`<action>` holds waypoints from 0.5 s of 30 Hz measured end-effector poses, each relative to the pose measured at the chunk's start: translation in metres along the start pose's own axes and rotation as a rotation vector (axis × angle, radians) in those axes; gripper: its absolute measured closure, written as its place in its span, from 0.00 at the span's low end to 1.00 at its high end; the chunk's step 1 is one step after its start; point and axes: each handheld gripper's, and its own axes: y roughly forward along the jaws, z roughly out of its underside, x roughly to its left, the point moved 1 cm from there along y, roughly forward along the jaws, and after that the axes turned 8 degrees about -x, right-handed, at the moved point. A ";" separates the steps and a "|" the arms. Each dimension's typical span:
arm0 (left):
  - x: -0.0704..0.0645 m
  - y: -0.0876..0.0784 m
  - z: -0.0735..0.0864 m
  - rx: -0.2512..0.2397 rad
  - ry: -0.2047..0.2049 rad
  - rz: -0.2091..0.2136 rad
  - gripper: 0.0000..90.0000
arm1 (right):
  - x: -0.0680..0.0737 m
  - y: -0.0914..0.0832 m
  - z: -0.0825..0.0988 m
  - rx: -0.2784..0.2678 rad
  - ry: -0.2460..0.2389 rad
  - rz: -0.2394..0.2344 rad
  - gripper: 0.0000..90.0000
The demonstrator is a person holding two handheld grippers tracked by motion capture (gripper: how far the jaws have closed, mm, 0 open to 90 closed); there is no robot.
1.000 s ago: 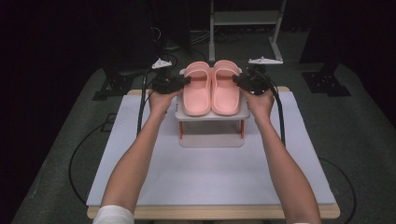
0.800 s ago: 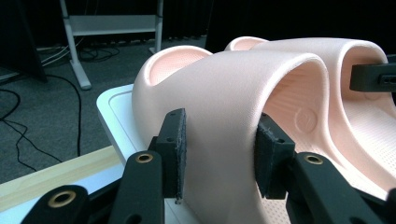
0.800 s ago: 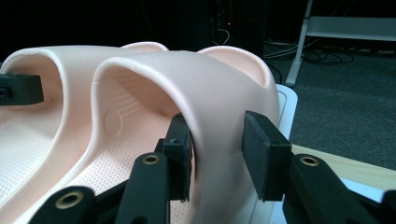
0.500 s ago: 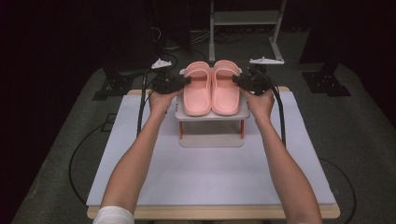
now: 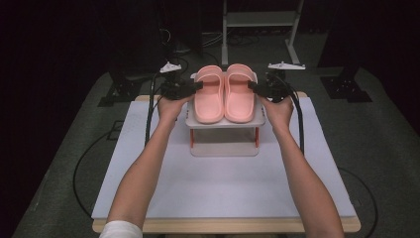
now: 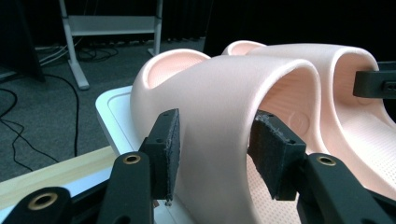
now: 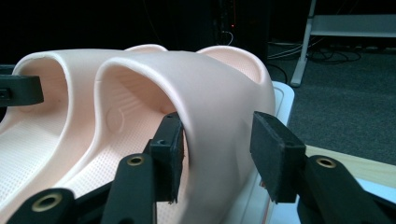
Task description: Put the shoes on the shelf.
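Observation:
Two pink slippers stand side by side on a small white rack [image 5: 224,124] with red legs. My left gripper [image 5: 194,87] reaches the left slipper [image 5: 208,99] from the left. In the left gripper view the left gripper [image 6: 217,154] is open, its pads on either side of the strap [image 6: 224,102], one outside and one under the arch. My right gripper [image 5: 253,86] meets the right slipper [image 5: 240,99] from the right. The right gripper [image 7: 217,154] also stands open astride that slipper's strap [image 7: 219,93]. Whether the pads press on the straps I cannot tell.
The rack sits at the back middle of a white-covered table [image 5: 223,193] with a wooden edge. Cables trail off both grippers over the table's far corners. A white metal stand [image 5: 260,20] and dark equipment stand on the floor beyond.

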 end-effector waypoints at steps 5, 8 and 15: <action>-0.001 -0.002 0.000 -0.010 -0.002 -0.003 0.58 | -0.002 -0.003 0.002 -0.004 0.008 -0.007 0.58; 0.001 -0.004 0.000 -0.011 -0.002 -0.006 0.57 | -0.002 -0.004 0.002 -0.002 0.012 -0.011 0.57; 0.002 -0.010 0.000 -0.020 -0.003 -0.004 0.54 | 0.000 -0.007 0.001 -0.004 0.004 -0.022 0.56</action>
